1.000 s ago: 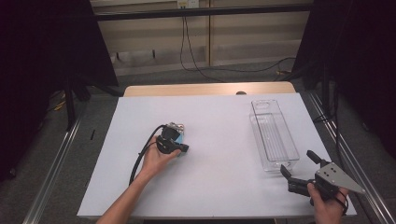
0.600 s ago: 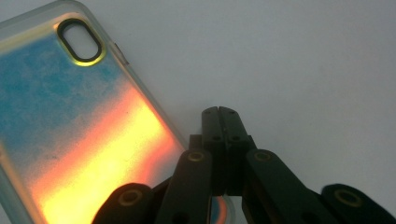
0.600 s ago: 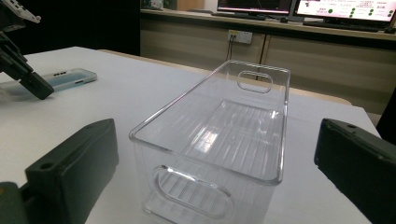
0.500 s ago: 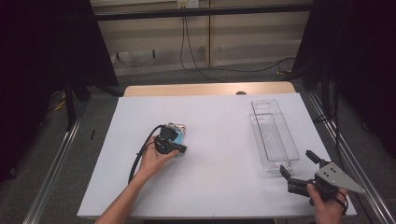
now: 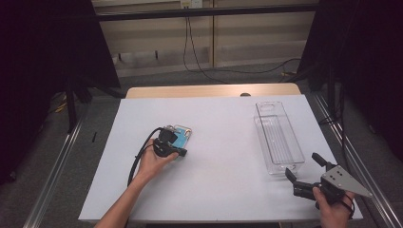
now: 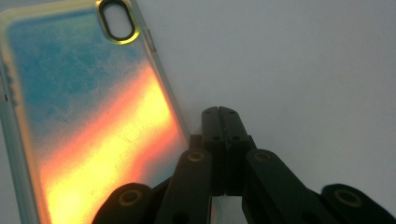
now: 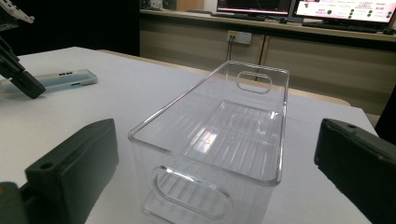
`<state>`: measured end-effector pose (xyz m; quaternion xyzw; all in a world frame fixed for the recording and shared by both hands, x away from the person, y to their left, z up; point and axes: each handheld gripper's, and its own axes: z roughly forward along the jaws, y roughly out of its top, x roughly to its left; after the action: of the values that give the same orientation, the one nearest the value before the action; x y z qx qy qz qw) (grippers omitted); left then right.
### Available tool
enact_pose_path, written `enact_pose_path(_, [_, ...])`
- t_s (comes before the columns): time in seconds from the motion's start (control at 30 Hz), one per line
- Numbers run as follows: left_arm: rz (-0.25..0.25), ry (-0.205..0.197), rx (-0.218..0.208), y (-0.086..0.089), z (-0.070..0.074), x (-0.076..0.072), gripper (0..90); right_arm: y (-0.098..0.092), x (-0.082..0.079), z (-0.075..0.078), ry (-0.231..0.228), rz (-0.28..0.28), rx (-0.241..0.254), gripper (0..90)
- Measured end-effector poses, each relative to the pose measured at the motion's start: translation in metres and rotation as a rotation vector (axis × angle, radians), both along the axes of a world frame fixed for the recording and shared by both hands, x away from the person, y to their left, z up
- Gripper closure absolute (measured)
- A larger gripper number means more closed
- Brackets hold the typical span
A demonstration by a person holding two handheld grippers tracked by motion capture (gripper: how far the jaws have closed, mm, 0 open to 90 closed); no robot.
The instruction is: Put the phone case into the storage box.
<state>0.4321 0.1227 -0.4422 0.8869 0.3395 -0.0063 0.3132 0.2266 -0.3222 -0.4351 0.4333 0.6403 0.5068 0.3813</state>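
On the white table (image 5: 223, 142), the left gripper (image 5: 177, 148) rests with its black jaws pressed together, empty, tips on the surface beside a flat iridescent blue-orange phone case (image 6: 88, 126), which lies at its 10 o'clock. At the table's 4 o'clock the right gripper (image 5: 304, 167) has its jaws spread wide, facing the end of a clear rectangular plastic bin (image 7: 219, 135) without touching it.

Overhead view; jaw-level closeups; shared table (image 5: 223, 142)
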Motion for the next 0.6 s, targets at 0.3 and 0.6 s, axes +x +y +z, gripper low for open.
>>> enact_pose_path(0.3, [-0.005, -0.001, 0.026, 0.008, 0.002, -0.002, 90.0, 0.0, 0.0, 0.0, 0.003, -0.003, 0.005, 0.0])
enact_pose_path(0.6, [-0.027, 0.007, 0.041, 0.013, 0.003, -0.002, 90.0, 0.0, 0.001, 0.0, 0.005, 0.002, 0.001, 0.0])
